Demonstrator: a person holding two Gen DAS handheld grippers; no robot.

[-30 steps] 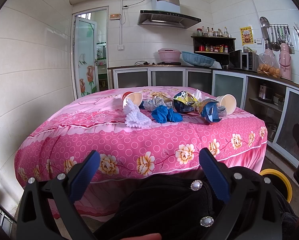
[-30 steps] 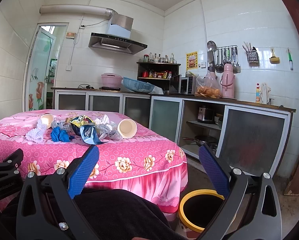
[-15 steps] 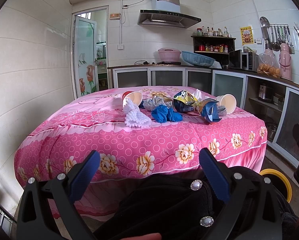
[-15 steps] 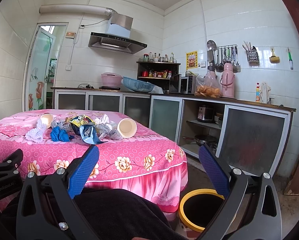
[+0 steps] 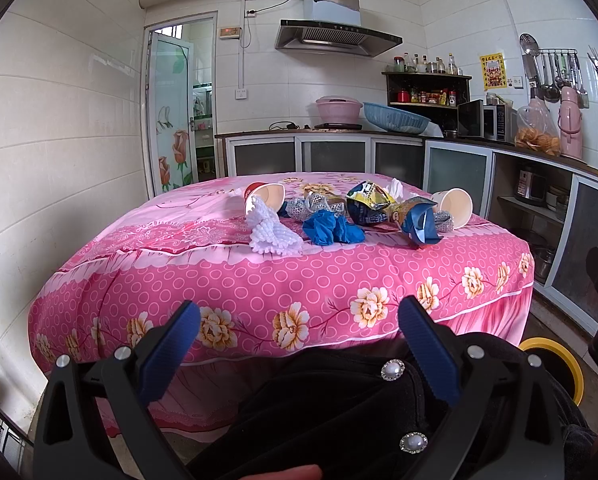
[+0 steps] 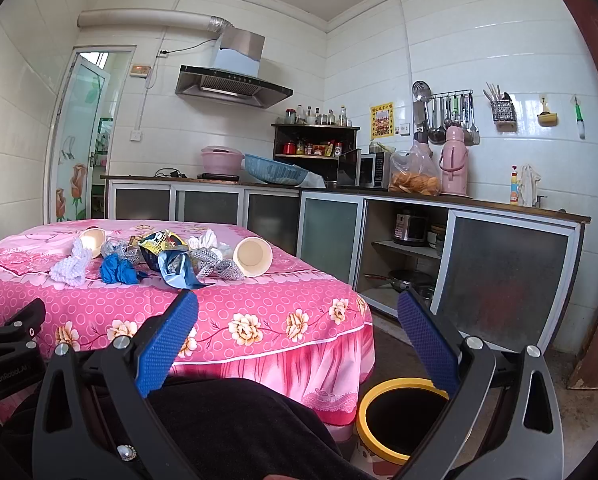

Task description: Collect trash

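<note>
My left tongs [image 5: 299, 320] and my right tongs [image 6: 297, 312] are both spread wide with nothing between them, low over my dark-clothed lap [image 6: 235, 420], well short of the pink tabletop [image 5: 259, 280]. The trash sits in a row at 12 o'clock from the left tongs: white netting [image 5: 273, 236], blue wad [image 5: 331, 230], snack wrappers [image 5: 369, 202], a paper cup [image 5: 455, 206] lying on its side. The yellow-rimmed bin [image 6: 403, 420] stands on the floor at 5 o'clock from the right tongs.

Pink flowered tablecloth [image 5: 259, 280]; blue crumpled wad [image 5: 331, 230]; yellow-rimmed bin [image 6: 399, 390], possibly patterned below.
</note>
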